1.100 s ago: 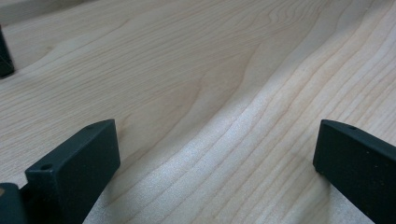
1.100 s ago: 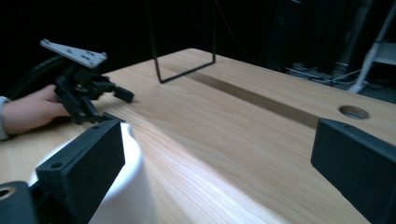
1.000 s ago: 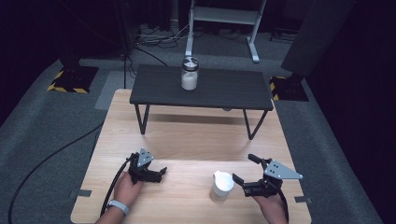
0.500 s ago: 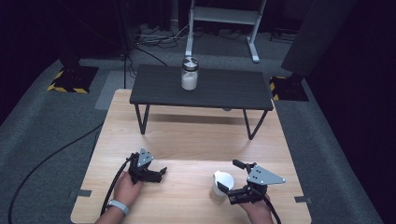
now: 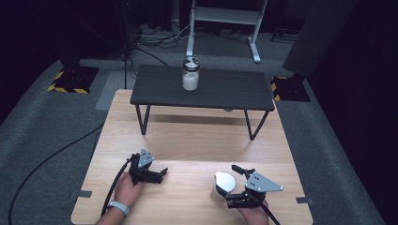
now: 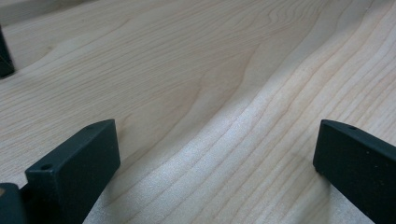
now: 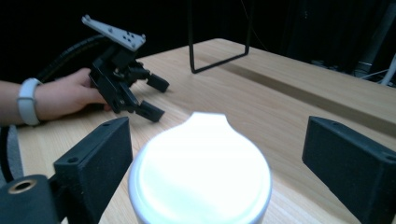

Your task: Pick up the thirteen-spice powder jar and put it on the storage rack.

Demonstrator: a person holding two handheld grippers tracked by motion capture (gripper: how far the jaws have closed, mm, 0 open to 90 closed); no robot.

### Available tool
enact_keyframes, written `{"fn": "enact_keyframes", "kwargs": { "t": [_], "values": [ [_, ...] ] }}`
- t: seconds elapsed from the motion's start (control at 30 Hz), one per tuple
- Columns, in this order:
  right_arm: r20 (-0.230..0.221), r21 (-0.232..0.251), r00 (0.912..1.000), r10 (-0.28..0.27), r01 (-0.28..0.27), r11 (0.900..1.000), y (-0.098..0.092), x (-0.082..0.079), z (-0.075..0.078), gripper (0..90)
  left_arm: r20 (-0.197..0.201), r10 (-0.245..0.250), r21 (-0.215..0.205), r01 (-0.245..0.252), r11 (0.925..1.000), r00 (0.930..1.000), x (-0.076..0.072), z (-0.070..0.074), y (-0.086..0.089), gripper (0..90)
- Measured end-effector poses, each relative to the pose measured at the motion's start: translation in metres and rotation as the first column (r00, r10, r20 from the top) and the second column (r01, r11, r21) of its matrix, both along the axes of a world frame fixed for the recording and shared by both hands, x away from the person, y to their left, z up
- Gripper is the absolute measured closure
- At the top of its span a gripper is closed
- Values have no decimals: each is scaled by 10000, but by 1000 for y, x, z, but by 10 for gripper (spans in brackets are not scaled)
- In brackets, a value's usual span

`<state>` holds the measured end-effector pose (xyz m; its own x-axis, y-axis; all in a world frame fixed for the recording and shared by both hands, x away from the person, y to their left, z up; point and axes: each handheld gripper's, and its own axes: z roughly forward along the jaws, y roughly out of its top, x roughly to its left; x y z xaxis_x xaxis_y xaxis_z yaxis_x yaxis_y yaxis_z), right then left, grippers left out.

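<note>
The wooden table (image 5: pixel 187 140) fills the near half of the high view, on grey carpet. Across its far edge stands a low black bench (image 5: pixel 206 89) on thin metal legs, and on the bench a glass jar (image 5: pixel 190 74) with a metal lid, part full of something white.

At the near left of the table the left hand-held gripper (image 5: pixel 159 174) lies low on the wood in the person's left hand (image 5: pixel 126 187), with a white band on the wrist. Its jaws stand wide apart and released, nothing but bare wood grain between them in the left gripper view (image 6: pixel 215 154). The right gripper view also shows it farther off (image 7: pixel 154 100), lying on the table with its grey plate on top.

At the near right, the right hand-held gripper (image 5: pixel 230 185) sits around a small white cup (image 5: pixel 223 183) with a pouring lip. In the right gripper view the cup (image 7: pixel 201 172) stands upright on the table between the two black jaws. The jaws have just been closing on it, but a gap shows on either side, wider on the right; the pads do not press it yet.
</note>
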<state>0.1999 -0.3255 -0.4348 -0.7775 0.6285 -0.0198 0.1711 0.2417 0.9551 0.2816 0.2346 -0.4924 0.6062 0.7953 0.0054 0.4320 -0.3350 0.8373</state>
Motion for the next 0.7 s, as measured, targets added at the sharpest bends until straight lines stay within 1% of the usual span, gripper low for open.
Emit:
{"fn": "enact_keyframes", "kwargs": {
  "t": [0.07,0.13,0.17,0.37,0.4,0.43,0.53,0.7],
  "values": [
    [13,-26,10000,-74,74,10000,0,-1,-4,93,1,1,-2,-1,10000,10000,0,0,0,4],
    [266,-203,9996,-117,122,9997,1,-5,-7,102,-2,1,-1,-1,10000,10000,0,0,0,4],
    [324,-264,9994,-121,129,9996,2,-6,-8,105,-2,-1,0,1,10000,10000,0,0,0,4],
    [130,-217,9999,-38,41,9998,3,-7,-15,105,2,-1,-1,1,10000,10000,0,0,0,4],
    [-41,-162,10000,-79,79,9998,3,-6,-18,105,-1,-1,-1,1,10000,10000,0,0,0,4],
    [-41,-162,10000,-79,79,9998,3,-6,-18,105,-3,0,-1,0,10000,10000,0,0,0,4],
    [-357,-98,9993,-74,71,9999,2,-3,-23,105,-2,0,1,0,10000,10000,0,0,0,4],
    [-564,-389,9984,-30,8,9992,4,0,-30,105,-3,-1,-3,1,10000,10000,0,0,0,4]
  ]
}}
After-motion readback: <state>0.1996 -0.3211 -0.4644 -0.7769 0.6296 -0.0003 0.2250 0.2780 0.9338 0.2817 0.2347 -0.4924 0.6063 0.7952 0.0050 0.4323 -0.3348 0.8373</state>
